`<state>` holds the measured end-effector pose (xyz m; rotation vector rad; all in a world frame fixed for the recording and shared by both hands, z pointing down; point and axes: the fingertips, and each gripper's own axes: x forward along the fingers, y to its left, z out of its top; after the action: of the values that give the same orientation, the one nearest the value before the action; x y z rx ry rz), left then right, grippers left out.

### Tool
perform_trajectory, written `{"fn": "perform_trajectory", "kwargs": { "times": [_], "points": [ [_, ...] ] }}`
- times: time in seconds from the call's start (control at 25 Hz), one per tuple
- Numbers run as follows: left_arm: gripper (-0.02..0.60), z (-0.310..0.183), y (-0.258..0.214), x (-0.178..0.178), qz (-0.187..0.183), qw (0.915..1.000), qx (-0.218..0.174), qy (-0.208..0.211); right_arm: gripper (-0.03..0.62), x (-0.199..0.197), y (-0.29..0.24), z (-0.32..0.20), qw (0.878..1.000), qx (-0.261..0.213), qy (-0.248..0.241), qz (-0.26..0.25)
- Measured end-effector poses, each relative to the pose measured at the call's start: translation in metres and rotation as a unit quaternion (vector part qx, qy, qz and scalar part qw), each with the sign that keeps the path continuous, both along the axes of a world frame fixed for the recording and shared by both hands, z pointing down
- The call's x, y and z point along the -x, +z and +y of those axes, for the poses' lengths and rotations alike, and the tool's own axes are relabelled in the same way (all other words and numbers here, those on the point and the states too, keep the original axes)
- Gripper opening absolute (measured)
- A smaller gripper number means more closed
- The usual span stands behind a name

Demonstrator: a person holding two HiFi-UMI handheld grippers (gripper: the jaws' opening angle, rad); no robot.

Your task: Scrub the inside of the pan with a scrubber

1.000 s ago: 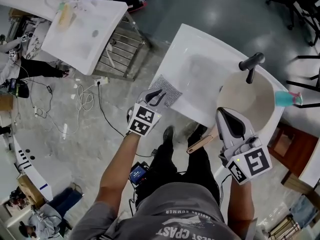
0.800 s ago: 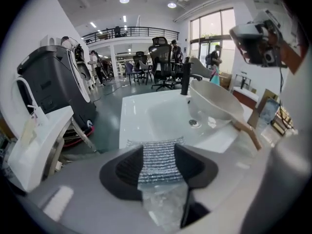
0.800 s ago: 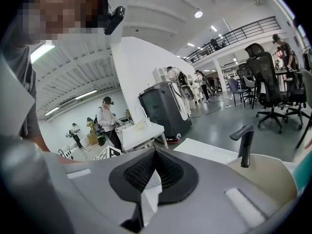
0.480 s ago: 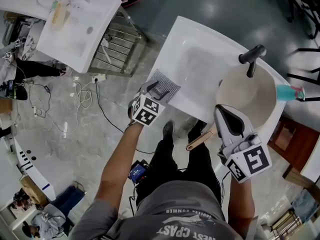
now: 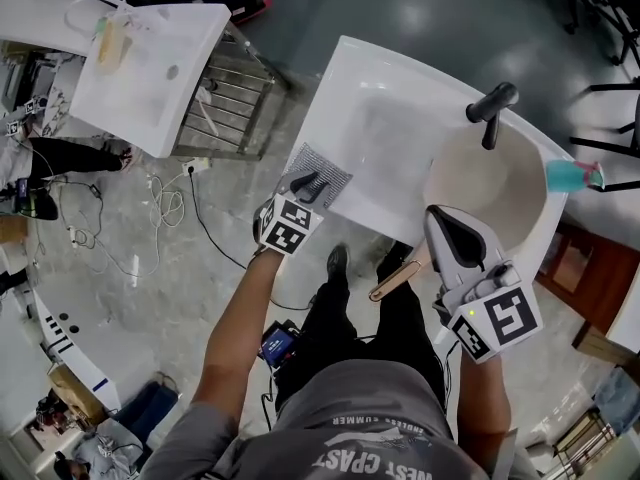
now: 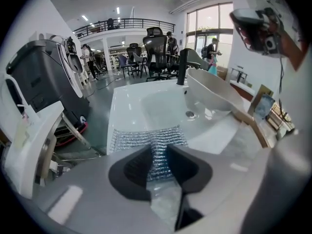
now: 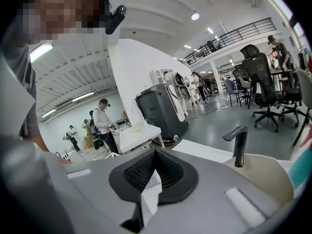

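Down at nine o'clock on the white table (image 5: 400, 78), the left gripper (image 5: 310, 186) sits on the silver mesh scrubber (image 5: 325, 168). Its jaws have just been closing and now they pinch a fold of that mesh between the pads. The rest of the scrubber lies flat at the table's front corner, just beside the shallow basin (image 5: 395, 133). Over at three o'clock is the cream pan (image 5: 490, 183), under the black faucet (image 5: 490, 108), with its wooden handle (image 5: 398, 279) jutting off the edge toward seven o'clock. The right gripper (image 5: 450, 233) hovers just beside that handle, jaws together, nothing between them. A teal bottle (image 5: 572, 175) stands at the pan's three o'clock.
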<state>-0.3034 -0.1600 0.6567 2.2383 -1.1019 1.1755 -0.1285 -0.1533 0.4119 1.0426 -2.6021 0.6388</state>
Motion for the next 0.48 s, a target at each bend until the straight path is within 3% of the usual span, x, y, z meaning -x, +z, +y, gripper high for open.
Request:
{"fn": "perform_trajectory", "kwargs": {
  "times": [0.16, 0.32, 0.48],
  "points": [
    [0.011, 0.001, -0.002, -0.001, 0.000, 1.0000, -0.006, -0.007, 0.002, -0.008, -0.003, 0.001, 1.000, -0.002, 0.011, -0.001],
    [0.006, 0.001, -0.002, -0.001, 0.000, 0.9998, -0.007, -0.017, 0.002, -0.021, -0.003, 0.002, 1.000, -0.005, 0.022, -0.001],
    [0.005, 0.002, -0.012, -0.012, 0.000, 0.9999, -0.013, 0.000, 0.002, -0.042, -0.006, 0.002, 0.999, -0.011, 0.047, -0.003]
  ]
}}
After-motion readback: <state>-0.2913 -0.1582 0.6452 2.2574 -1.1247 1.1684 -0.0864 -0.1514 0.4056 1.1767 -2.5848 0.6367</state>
